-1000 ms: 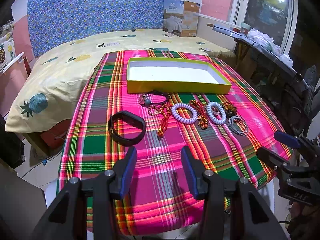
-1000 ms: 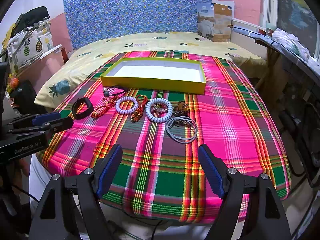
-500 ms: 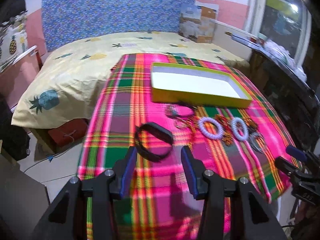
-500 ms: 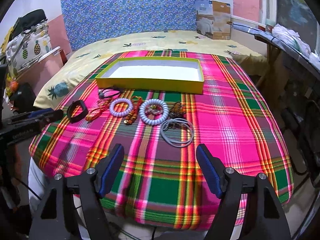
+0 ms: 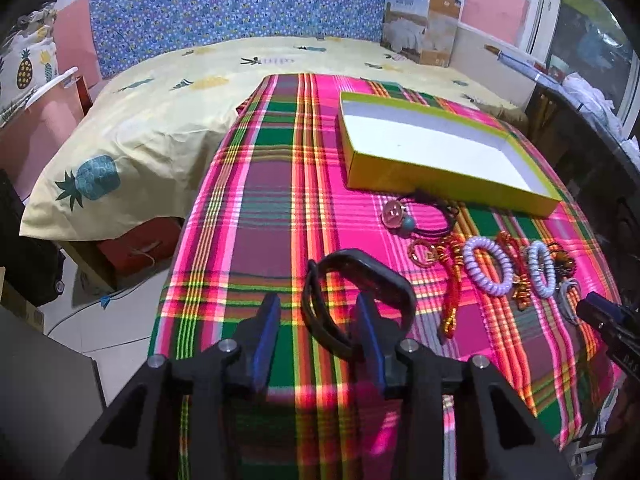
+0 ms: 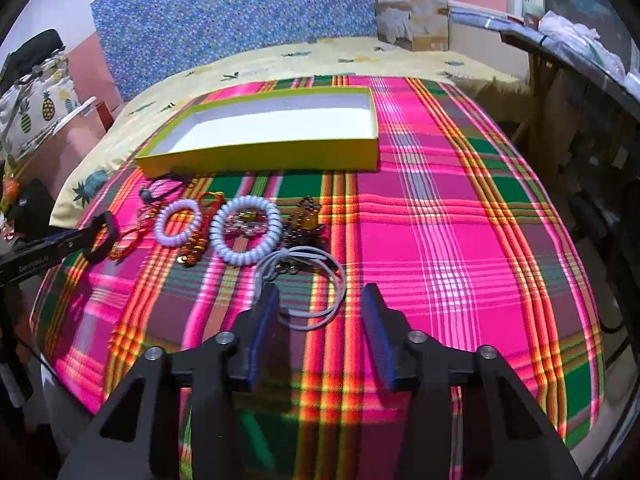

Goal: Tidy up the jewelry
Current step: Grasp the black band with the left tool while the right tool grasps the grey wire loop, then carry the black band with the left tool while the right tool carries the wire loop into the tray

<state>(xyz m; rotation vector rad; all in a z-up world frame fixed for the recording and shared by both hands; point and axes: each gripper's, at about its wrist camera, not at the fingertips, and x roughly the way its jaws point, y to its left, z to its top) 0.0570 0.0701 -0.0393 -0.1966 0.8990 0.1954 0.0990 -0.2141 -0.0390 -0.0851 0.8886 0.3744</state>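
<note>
Jewelry lies in a row on the plaid cloth [image 6: 440, 208] before the yellow box [image 6: 260, 152]. Left gripper [image 5: 318, 340] gapes around the black band's [image 5: 360, 264] near edge; right gripper [image 6: 320, 330] hangs parted over the grey cord loops [image 6: 320, 268].

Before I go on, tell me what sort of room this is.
Most likely a bedroom at home. A bed with a pineapple-print sheet stands behind the work table, backed by a blue floral headboard, and a pineapple-print pillow sits at its side. The table wears a household plaid cloth.
</note>
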